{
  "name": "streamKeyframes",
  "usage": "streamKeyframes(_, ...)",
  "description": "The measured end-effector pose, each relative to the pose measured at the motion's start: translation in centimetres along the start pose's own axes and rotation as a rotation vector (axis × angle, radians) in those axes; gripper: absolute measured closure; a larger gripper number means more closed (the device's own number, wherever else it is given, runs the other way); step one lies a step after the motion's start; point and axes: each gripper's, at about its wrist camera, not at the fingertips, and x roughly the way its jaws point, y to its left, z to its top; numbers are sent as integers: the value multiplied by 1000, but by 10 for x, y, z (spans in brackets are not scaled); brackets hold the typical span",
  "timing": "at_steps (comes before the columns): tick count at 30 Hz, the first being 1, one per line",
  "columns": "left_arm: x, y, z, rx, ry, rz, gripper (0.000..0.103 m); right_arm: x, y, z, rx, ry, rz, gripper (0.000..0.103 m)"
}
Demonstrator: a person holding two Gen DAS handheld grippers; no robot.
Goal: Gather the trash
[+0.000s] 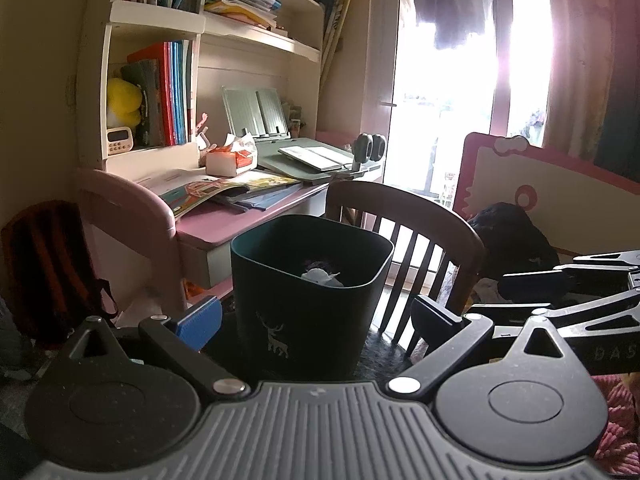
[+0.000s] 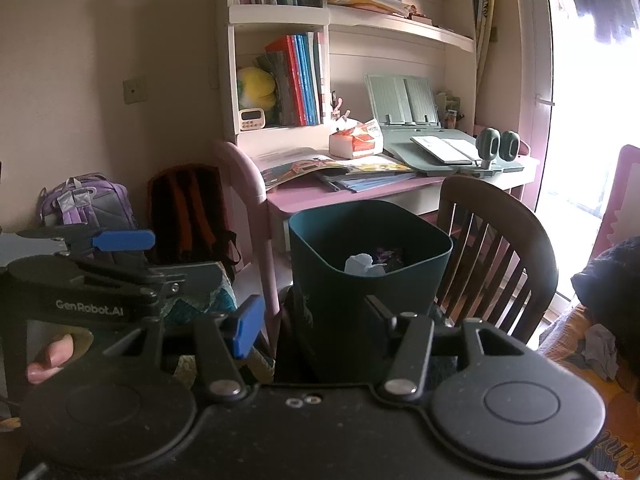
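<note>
A dark green waste bin [image 1: 312, 292] [image 2: 368, 248] with a deer print stands just ahead of both grippers. Inside it lie crumpled white paper [image 1: 322, 278] [image 2: 362, 264] and a purple wrapper [image 2: 386, 254]. My left gripper [image 1: 316, 320] is open, its blue pad [image 1: 200, 324] left of the bin and its dark finger on the right, with gaps to the bin's walls. My right gripper [image 2: 312, 320] is also open close to the bin, nothing held between its fingers. In the right wrist view the left gripper [image 2: 160, 258] shows at the left, held by a hand [image 2: 52, 360].
A wooden chair [image 1: 420, 216] [image 2: 500, 232] stands right behind the bin. A pink desk [image 1: 240, 216] [image 2: 312, 194] carries open books and an orange-white tissue pack [image 1: 232, 158] [image 2: 356, 142]. Backpacks [image 2: 188, 216] lean at the wall on the left. Bedding [image 2: 580, 344] lies at the right.
</note>
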Motion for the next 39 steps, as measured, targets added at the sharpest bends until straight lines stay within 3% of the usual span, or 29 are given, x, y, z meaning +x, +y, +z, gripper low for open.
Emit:
streamKeyframes(15,-6,14,-7,-39,-6,-38,1,0,1,-2,8,0,13,49)
streamKeyframes(39,-7,22,-16,-83,11,5,1,5,10,-7,8,22,18,49)
